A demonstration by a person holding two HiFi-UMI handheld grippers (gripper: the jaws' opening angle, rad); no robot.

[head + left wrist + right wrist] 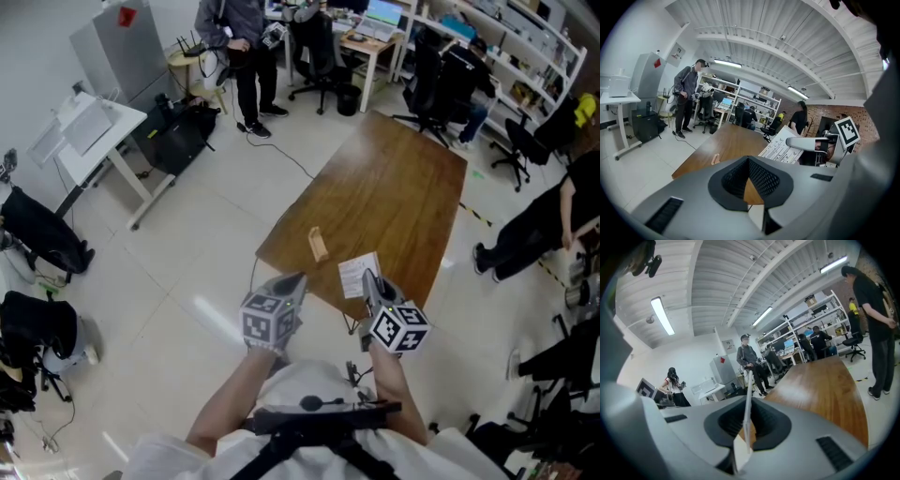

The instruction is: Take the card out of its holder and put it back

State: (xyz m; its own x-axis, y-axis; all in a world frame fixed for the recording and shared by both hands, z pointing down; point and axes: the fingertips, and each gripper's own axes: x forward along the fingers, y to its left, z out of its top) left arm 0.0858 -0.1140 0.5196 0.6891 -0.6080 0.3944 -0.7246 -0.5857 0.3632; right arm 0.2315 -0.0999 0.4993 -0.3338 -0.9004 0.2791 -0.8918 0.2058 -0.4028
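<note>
The print on the card (358, 275) was too small to read; its near end was hidden by the right gripper (371, 283); the slot of the holder (318, 245) was too small to make out.

Open-plan office-lab, desks (367, 44) with monitors (382, 11), swivel chairs (314, 47), wall shelving (521, 42), tiled floor (216, 216)

The table (394, 197) is glossy wood, the card (357, 274) matt white paper, the floor (216, 244) smooth and shiny.

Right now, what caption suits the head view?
Right gripper holds a white printed card over the brown wooden table, beside a tan holder; left gripper empty.
</note>
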